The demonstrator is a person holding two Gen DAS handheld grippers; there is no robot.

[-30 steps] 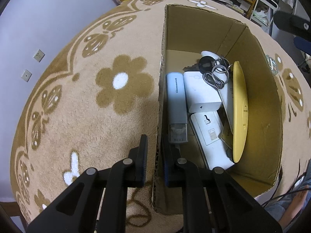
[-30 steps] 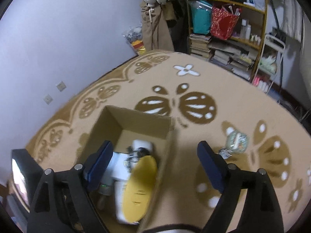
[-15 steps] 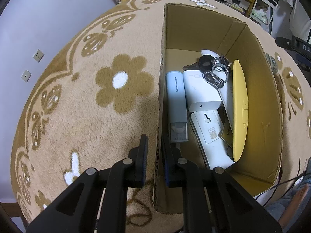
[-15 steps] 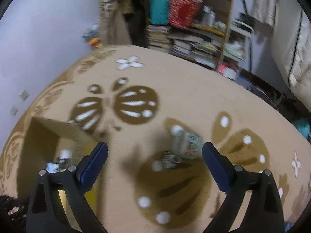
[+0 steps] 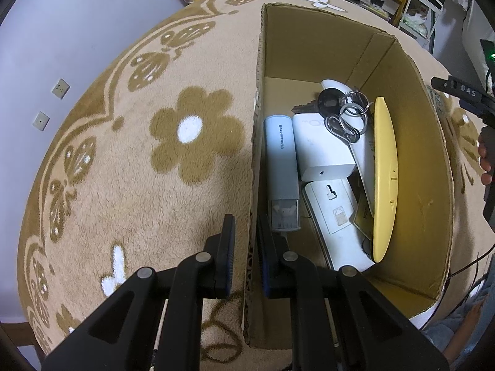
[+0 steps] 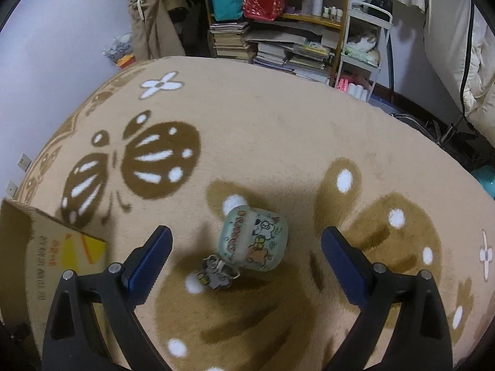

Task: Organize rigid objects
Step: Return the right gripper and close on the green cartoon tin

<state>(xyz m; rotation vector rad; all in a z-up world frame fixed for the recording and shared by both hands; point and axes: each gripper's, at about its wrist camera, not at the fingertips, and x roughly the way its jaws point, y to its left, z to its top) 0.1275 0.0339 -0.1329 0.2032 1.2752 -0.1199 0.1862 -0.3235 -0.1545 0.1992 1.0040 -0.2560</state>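
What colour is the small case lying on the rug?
Pale green with cartoon prints; the small case shows best in the right wrist view.

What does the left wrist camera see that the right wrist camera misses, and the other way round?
Only the left view looks inside the cardboard box: a yellow plate, a bunch of keys, white gadgets, and the left tongs clamping its wall. Only the right view shows the open right tongs over a small cartoon-printed case and the bookshelf. Both show the box and the patterned rug.
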